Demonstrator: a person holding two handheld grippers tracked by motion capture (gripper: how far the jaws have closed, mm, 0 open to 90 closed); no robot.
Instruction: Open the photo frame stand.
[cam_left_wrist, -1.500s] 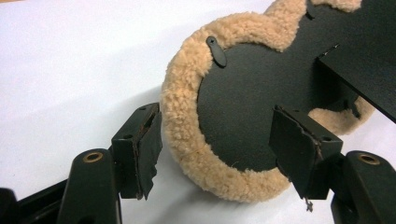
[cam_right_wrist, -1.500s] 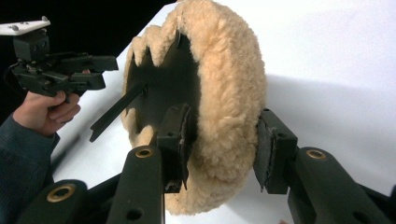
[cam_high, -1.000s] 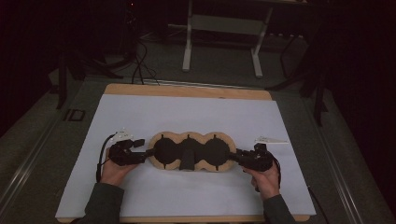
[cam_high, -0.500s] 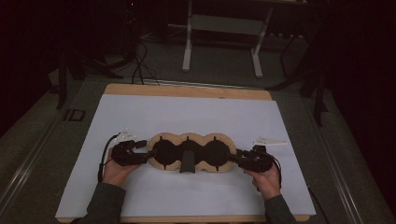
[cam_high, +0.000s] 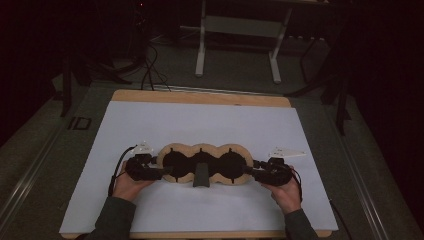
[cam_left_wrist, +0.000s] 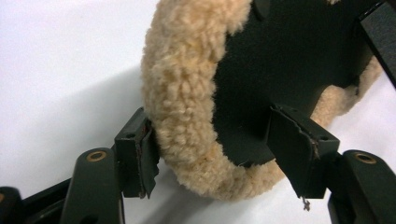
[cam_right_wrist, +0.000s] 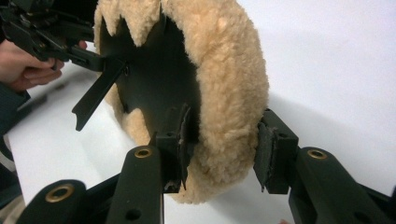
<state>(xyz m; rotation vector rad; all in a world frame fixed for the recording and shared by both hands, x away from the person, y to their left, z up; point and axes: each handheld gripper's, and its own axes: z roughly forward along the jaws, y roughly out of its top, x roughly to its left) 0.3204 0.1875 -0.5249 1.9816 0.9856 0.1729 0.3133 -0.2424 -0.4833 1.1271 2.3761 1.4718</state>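
A: Where do we have the fleece cover (cam_high: 202, 162) now?

B: Between our two claws, on the white sheet (cam_high: 200, 125). Its long axis runs straight from the left gripper (cam_high: 162, 173) to the right gripper (cam_high: 250, 171), so one rounded end points into each of them. The three black rounds sit in a row along that line, and a black strap (cam_high: 201, 176) hangs off the middle toward us.

A: And the claws themselves?

B: In the left gripper view our jaws straddle the fuzzy tan rim (cam_left_wrist: 187, 93): one pad touches the fleece, the other lies against the black inner face. In the right gripper view the rim (cam_right_wrist: 229, 93) sits between half-spread jaws, inner pad touching; whether the outer pad presses, we cannot tell.
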